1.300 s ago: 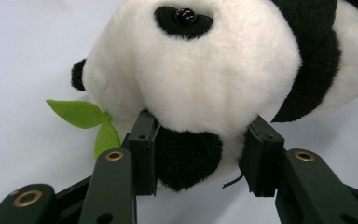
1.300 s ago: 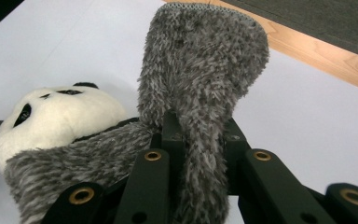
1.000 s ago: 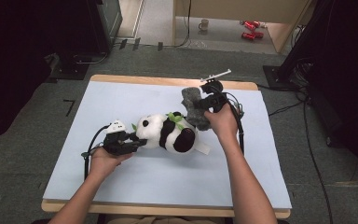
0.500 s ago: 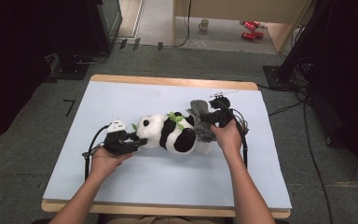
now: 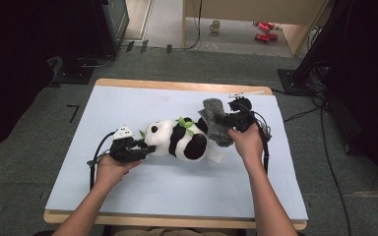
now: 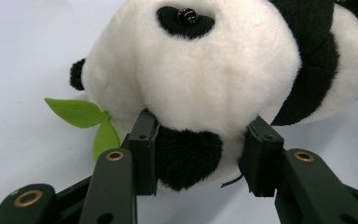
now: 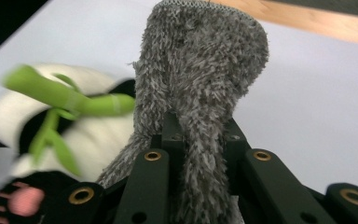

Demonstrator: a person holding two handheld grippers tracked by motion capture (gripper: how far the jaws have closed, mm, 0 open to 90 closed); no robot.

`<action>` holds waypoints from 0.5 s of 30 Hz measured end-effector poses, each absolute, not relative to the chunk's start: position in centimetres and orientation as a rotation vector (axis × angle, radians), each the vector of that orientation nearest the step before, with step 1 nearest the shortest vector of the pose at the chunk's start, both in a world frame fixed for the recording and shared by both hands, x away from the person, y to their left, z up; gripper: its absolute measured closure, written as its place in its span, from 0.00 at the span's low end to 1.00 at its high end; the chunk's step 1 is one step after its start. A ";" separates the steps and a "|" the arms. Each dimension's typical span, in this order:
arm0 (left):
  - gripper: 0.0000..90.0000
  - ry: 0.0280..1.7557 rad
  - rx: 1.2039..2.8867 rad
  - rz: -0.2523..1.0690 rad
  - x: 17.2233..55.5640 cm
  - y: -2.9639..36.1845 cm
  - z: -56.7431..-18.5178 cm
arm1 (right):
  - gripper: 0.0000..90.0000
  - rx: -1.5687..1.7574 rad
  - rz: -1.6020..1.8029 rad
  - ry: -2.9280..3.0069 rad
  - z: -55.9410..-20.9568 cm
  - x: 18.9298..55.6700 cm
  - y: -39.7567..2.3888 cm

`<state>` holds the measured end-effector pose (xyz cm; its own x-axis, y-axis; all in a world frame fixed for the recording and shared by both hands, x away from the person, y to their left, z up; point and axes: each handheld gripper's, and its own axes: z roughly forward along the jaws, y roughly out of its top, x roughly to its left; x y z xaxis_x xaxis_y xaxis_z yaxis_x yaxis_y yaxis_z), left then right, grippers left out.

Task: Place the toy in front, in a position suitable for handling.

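Note:
A black-and-white plush panda (image 5: 179, 140) lies on its side in the middle of the pale blue table (image 5: 142, 191), green felt leaves on it. My left gripper (image 5: 140, 147) is shut on the panda's head (image 6: 196, 79); its two pads (image 6: 144, 149) squeeze the plush around a black ear. My right gripper (image 5: 225, 122) is shut on a fuzzy grey sock (image 5: 215, 128), held against the panda's rear. In the right gripper view the sock (image 7: 200, 84) rises from between the jaws, with the panda's green bamboo sprig (image 7: 60, 100) to its left.
The table's wooden edge (image 5: 177, 86) runs along the far side. Black equipment stands on the floor at far left and right, cables trail on the right, and a mug and red things lie beyond the table.
My right hand has come down and leftward with the grey sock, bringing it from above the table to the panda's rear. The left hand and the panda have stayed put.

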<state>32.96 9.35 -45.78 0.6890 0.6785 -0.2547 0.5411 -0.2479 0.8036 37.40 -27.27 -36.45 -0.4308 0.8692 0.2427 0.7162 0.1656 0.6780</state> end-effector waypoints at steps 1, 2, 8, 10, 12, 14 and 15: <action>0.61 0.948 1.923 0.177 33.0 9.3 -45.8 | 0.87 1.528 1.129 2.244 -36.2 37.4 -26.7; 0.61 0.947 1.924 0.177 33.0 9.4 -45.8 | 0.87 1.503 1.136 2.260 -35.9 37.5 -26.2; 0.61 0.948 1.927 0.179 33.0 9.3 -45.8 | 0.87 1.414 1.145 2.368 -36.3 37.8 -23.2; 0.61 0.952 1.926 0.182 32.9 9.3 -45.8 | 0.87 1.399 1.128 2.414 -37.0 37.9 -22.3; 0.62 0.954 1.937 0.183 32.9 9.3 -45.8 | 0.87 1.388 1.119 2.453 -37.9 37.8 -21.7; 0.62 0.958 1.945 0.181 32.9 9.2 -45.8 | 0.87 1.386 1.121 2.467 -38.5 37.7 -21.4; 0.62 0.955 1.950 0.182 32.9 9.2 -45.8 | 0.87 1.393 1.135 2.468 -38.8 37.6 -21.5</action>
